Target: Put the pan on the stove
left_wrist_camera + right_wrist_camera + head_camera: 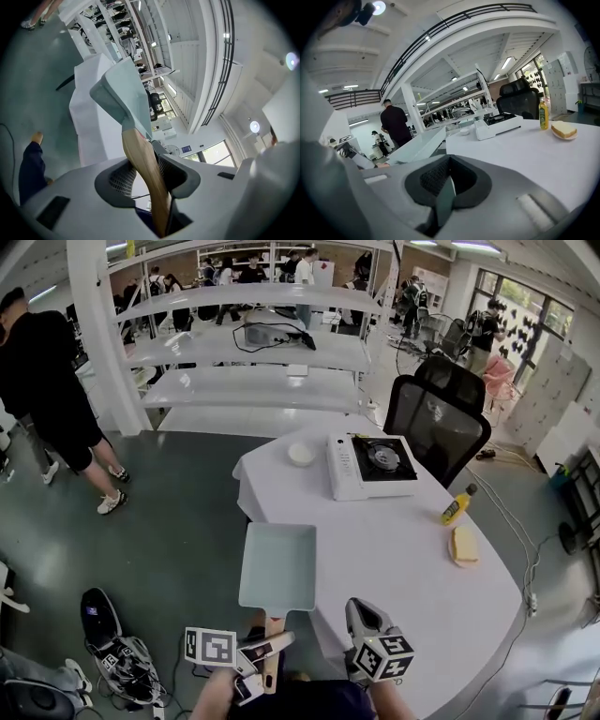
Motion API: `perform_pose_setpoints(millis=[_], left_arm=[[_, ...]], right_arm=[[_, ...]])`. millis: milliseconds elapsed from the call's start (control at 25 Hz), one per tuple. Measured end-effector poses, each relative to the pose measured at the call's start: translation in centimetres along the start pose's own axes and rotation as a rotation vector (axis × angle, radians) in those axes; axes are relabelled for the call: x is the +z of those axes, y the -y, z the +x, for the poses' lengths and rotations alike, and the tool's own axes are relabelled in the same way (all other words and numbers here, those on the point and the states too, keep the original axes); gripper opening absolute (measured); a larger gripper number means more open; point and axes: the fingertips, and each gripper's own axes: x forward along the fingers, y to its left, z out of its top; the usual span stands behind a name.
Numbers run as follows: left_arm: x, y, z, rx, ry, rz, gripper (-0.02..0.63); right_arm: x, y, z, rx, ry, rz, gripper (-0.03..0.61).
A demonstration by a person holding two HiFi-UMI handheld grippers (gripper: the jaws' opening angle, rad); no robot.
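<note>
Nearest, at the lower edge of the head view, the left gripper (274,643) is pinched on the wooden handle (143,164) of the pan (277,568). The left gripper view shows the handle running up between its two pads. Just to its right, the right gripper (364,613) has its jaws pressed together with nothing between them.

The pan is square and shallow, pale blue-green, and its inside is bare. It is held out over the near edge of the desk (394,559), partly above the floor (178,521), and is well short of the stove (370,463).

The desk is rounded and covered in a white cloth. Toward its right side lie a pale slab that looks like bread (463,545) and, a little farther on, a yellow bottle (457,505). At the far side sits the stove, a white portable unit with a black top and one round burner with nothing on it. Just left of it is a small white bowl (301,454); I cannot tell what is in it.

Beyond the desk stands a black office chair (436,418). Behind it are white shelving (253,352) and a grey-green floor. A person in black (42,371) stands at the left, and more people are farther back.
</note>
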Motion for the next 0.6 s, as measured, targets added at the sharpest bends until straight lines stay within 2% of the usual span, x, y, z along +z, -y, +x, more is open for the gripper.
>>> perform_pose_setpoints(millis=[600], left_arm=[[21.4, -1.1, -1.2, -0.033, -0.116, 0.111, 0.155]], right_arm=[[10.3, -1.3, 16.1, -0.129, 0.130, 0.028, 0.000]])
